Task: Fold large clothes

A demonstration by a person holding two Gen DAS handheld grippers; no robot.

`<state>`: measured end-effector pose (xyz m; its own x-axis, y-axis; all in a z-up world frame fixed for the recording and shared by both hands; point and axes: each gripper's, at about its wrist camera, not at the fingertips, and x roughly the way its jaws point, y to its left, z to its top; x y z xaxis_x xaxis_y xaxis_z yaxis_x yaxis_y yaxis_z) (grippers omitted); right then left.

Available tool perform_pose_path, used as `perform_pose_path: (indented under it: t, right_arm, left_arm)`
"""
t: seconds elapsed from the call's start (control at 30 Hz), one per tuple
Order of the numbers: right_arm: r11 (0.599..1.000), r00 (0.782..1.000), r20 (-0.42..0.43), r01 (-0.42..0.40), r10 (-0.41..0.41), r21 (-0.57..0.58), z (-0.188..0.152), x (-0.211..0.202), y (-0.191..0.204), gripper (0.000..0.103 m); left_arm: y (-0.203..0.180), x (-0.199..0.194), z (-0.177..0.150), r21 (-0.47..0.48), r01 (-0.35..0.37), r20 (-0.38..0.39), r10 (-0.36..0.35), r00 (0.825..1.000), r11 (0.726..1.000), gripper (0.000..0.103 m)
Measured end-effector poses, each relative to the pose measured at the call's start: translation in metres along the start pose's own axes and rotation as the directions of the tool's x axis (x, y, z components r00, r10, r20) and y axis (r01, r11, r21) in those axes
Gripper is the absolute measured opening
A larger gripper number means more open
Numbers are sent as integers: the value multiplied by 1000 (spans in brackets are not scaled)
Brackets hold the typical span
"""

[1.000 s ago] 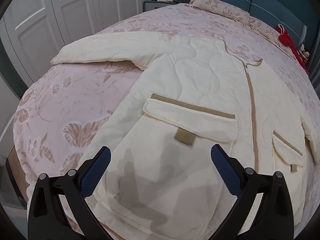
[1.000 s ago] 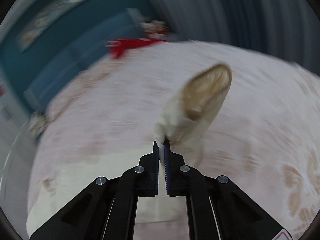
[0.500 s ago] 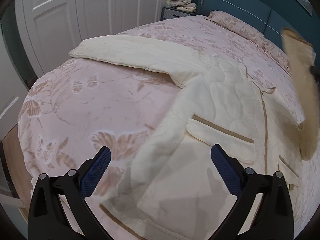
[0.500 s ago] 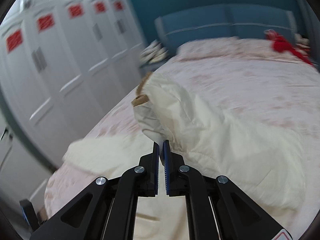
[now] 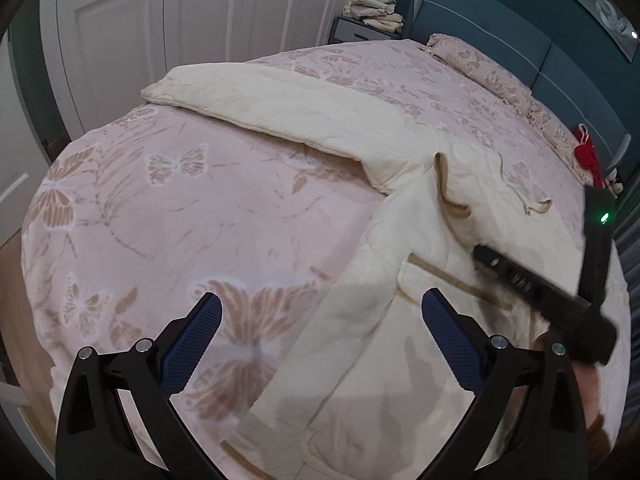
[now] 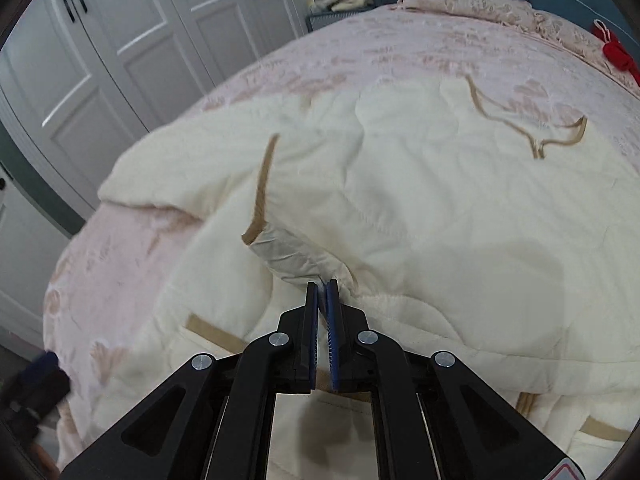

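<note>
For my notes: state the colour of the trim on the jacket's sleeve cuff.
Tan on the cream jacket; the sleeve cuff shows best in the right wrist view.

Pink butterfly-print bedspread (image 5: 168,220) across most of both frames. White panelled wardrobe doors (image 5: 168,20) at upper left. Folded pale laundry (image 5: 376,10) stacked on a nightstand (image 5: 354,30), top centre. Teal headboard (image 5: 520,40) upper right; red cloth (image 5: 586,152) at right edge.

Home bedroom. Large bed with pink butterfly-print bedspread (image 5: 168,216), matching pillow (image 5: 480,68) against teal padded headboard (image 5: 520,36). White panelled wardrobe doors (image 5: 192,20); folded linens on bedside cabinet (image 5: 360,30).
</note>
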<state>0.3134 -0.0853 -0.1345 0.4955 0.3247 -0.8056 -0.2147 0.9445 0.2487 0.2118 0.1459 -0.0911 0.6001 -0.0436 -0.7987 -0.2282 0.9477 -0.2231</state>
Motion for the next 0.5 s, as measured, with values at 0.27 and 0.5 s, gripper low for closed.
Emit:
perform_pose_path:
  t: [0.27, 0.5]
  right_arm:
    - [996, 994, 77, -86, 84, 34, -36, -50, -16, 57]
    - [884, 984, 174, -42, -46, 466, -98, -132, -165, 58]
  left_arm:
    - [-31, 35, 26, -124, 255, -96, -267, 959, 959, 98]
    - [-82, 101, 37, -192, 359, -195, -394, 898, 913, 97]
